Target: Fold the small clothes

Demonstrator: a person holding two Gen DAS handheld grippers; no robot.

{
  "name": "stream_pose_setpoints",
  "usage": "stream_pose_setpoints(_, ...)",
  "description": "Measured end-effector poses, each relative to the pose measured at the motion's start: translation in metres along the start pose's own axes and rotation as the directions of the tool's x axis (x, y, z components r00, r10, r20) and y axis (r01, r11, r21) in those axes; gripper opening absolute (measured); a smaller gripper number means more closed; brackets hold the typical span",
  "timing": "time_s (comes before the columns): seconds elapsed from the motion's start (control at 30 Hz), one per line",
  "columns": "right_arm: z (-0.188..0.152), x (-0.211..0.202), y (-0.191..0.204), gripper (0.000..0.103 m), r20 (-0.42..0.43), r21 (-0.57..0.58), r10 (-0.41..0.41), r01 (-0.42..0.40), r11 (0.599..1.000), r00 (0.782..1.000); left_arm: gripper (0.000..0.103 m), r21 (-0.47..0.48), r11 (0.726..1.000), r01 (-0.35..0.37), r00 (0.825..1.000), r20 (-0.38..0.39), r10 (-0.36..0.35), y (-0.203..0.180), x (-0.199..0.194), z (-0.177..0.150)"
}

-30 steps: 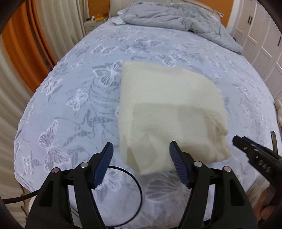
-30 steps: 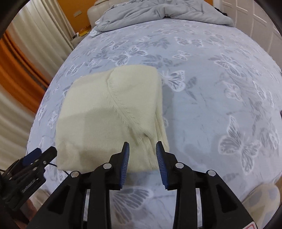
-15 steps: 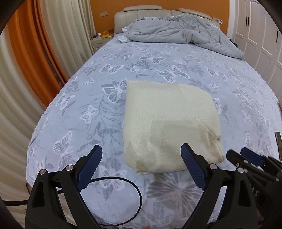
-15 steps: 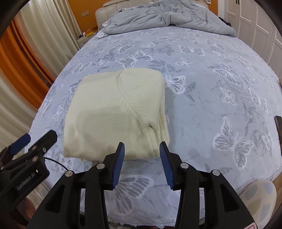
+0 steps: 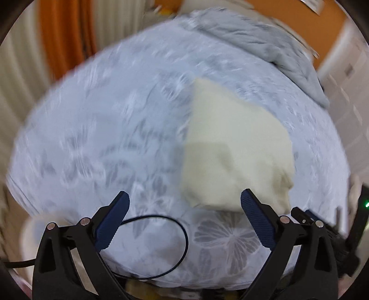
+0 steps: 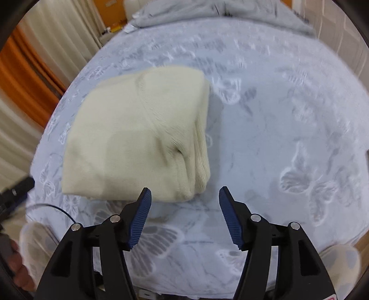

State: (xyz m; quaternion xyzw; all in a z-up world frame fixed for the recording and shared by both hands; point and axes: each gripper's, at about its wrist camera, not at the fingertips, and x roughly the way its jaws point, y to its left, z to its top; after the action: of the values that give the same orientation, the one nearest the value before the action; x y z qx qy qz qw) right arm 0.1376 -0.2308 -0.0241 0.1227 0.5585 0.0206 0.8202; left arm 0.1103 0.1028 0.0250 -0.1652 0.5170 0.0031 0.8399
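A: On the left side, what do you see?

B: The left gripper (image 5: 183,218) is wide open and holds nothing. Between its jaws there is only the butterfly bedsheet (image 5: 96,129) and a thin black cable (image 5: 177,230) that makes a loop at about 6 o'clock in the left view. This view is blurred, so small details I cannot tell

A: And the garment?

B: The cream knit garment (image 6: 140,136) lies on the sheet as a compact packet with several layers. In the left view it is at about 3 o'clock from the centre; in the right view it is at about 10 o'clock. Its thick folded edge, where the layers show, is turned to the right gripper (image 6: 184,217), just beyond its tips

A: Is the right gripper holding it?

B: No. Its jaws stand apart and do not touch the knit; they are just short of the near edge

A: So how far is the task?

B: I judge this piece is folded already. It looks like a tidy rectangle, and both claws are free. What is left, maybe, is only to smooth it or put it aside. Other small clothes I do not see here; at 12 o'clock there is only a grey duvet (image 6: 207,11)
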Motion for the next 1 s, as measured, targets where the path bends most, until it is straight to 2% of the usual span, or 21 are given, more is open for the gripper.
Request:
stream_pose_setpoints(0.07,0.006,0.013,-0.009,0.060,-0.036,0.060,0.046,-0.044,0.997,0.998,0.092,-0.107,0.992,0.068,0.995,-0.071,-0.075,0.019,0.016,0.001)
stream_pose_setpoints(0.1,0.008,0.020,-0.011,0.060,-0.051,0.079,0.051,-0.046,0.996,0.997,0.092,-0.171,0.978,0.117,0.986,-0.100,-0.135,0.026,0.025,0.000)
stream_pose_setpoints(0.17,0.013,0.035,-0.012,0.060,-0.075,0.103,0.080,-0.072,0.992,0.994,0.092,-0.212,0.963,0.165,0.973,-0.126,-0.194,0.027,0.035,0.000)
stream_pose_setpoints(0.2,0.014,0.041,-0.011,0.051,-0.086,0.113,0.095,-0.086,0.990,0.992,0.092,-0.207,0.962,0.180,0.967,-0.139,-0.211,0.023,0.042,0.000)
stream_pose_setpoints(0.23,0.015,0.046,-0.011,0.018,-0.094,0.122,0.116,-0.104,0.987,0.989,0.080,-0.186,0.966,0.181,0.966,-0.149,-0.209,0.017,0.047,0.000)
stream_pose_setpoints(0.27,0.017,0.049,-0.008,0.015,-0.101,0.113,0.121,-0.110,0.988,0.988,0.051,-0.154,0.971,0.182,0.964,-0.165,-0.207,0.011,0.053,0.001)
stream_pose_setpoints(0.33,0.024,0.040,-0.004,0.013,-0.071,0.109,0.137,-0.129,0.986,0.988,0.021,-0.096,0.973,0.210,0.948,-0.225,-0.227,-0.001,0.066,0.007)
stream_pose_setpoints(0.37,0.028,0.020,-0.003,0.013,-0.006,0.113,0.181,-0.179,0.977,0.983,0.021,-0.103,0.972,0.209,0.950,-0.214,-0.227,-0.002,0.064,0.012)
stream_pose_setpoints(0.47,0.036,-0.015,-0.002,0.013,0.093,0.084,0.203,-0.211,0.974,0.975,0.023,-0.089,0.973,0.213,0.955,-0.190,-0.226,-0.001,0.057,0.018)
stream_pose_setpoints(0.5,0.036,-0.014,-0.002,0.013,0.086,0.060,0.191,-0.196,0.979,0.978,0.025,-0.074,0.976,0.203,0.959,-0.186,-0.214,0.001,0.058,0.018)
stream_pose_setpoints(0.53,0.036,-0.005,-0.002,0.013,0.050,0.041,0.163,-0.165,0.985,0.985,0.037,-0.049,0.982,0.182,0.966,-0.180,-0.188,0.003,0.060,0.015)
stream_pose_setpoints(0.57,0.033,0.016,-0.002,0.013,-0.028,0.020,0.127,-0.126,0.992,0.992,0.050,-0.029,0.988,0.154,0.971,-0.180,-0.157,0.005,0.061,0.014)
stream_pose_setpoints(0.6,0.029,0.035,-0.005,0.013,-0.096,0.014,0.104,-0.103,0.995,0.990,0.050,-0.007,0.990,0.138,0.972,-0.191,-0.137,0.006,0.064,0.008)
stream_pose_setpoints(0.63,0.024,0.046,-0.007,0.014,-0.130,0.019,0.091,-0.089,0.996,0.987,0.050,0.002,0.990,0.143,0.970,-0.197,-0.140,0.008,0.061,0.004)
stream_pose_setpoints(0.73,0.022,0.035,-0.007,0.014,-0.085,0.082,0.138,-0.131,0.988,0.987,0.051,0.111,0.985,0.131,0.980,-0.162,-0.112,-0.004,0.039,-0.016)
stream_pose_setpoints(0.83,0.033,0.017,-0.004,0.014,-0.065,0.113,0.183,-0.175,0.978,0.981,0.053,0.226,0.968,0.111,0.983,-0.170,-0.073,-0.022,0.046,-0.030)
stream_pose_setpoints(0.9,0.041,0.005,-0.003,0.014,-0.053,0.123,0.202,-0.195,0.973,0.978,0.052,0.239,0.968,0.075,0.985,-0.168,-0.035,-0.027,0.061,-0.032)
stream_pose_setpoints(1.0,0.053,-0.006,-0.001,0.013,-0.042,0.134,0.232,-0.225,0.965,0.972,0.049,0.199,0.980,0.020,0.987,-0.158,0.012,-0.022,0.082,-0.025)
